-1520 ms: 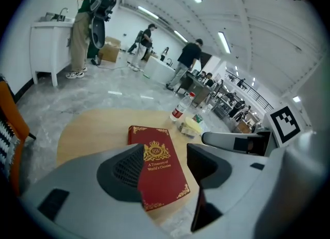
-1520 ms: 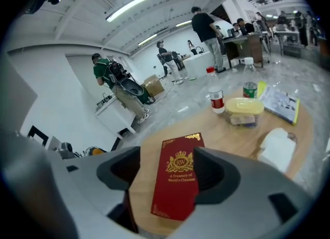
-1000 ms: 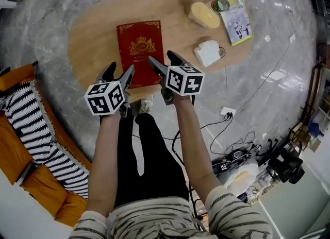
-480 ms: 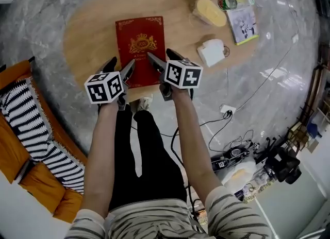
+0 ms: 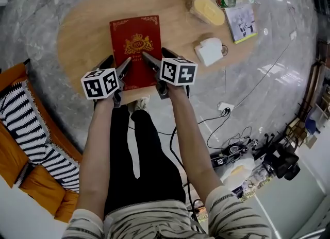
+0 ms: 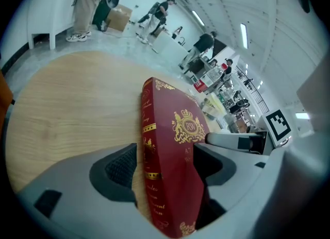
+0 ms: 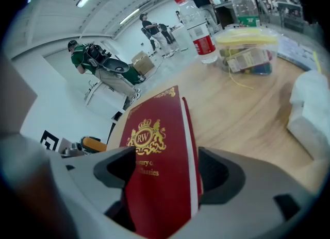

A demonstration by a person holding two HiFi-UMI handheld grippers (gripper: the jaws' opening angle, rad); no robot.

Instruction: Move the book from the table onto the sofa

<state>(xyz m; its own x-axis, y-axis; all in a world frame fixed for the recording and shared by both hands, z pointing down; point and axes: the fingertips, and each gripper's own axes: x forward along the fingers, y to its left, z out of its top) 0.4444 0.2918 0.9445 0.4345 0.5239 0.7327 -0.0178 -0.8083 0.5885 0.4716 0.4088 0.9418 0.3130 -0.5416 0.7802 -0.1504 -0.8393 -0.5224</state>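
Now the oval wooden table (image 5: 82,32) lies ahead of both grippers, with the red gold-crested hardback book (image 5: 135,47) flat on it. My left gripper (image 5: 118,64), whose jaws have just been opening, straddles the spine corner without pinching it. My right gripper (image 5: 156,57) gapes around the opposite corner. I judge this the grasping step: next both must close, then lift.

We brought both grippers down and forward to the book's (image 5: 135,42) near edge. The left gripper (image 5: 118,64) sank over the spine-side corner, its jaws having just opened wider with the book between them. The right gripper (image 5: 157,57) sank until it straddled the other corner.
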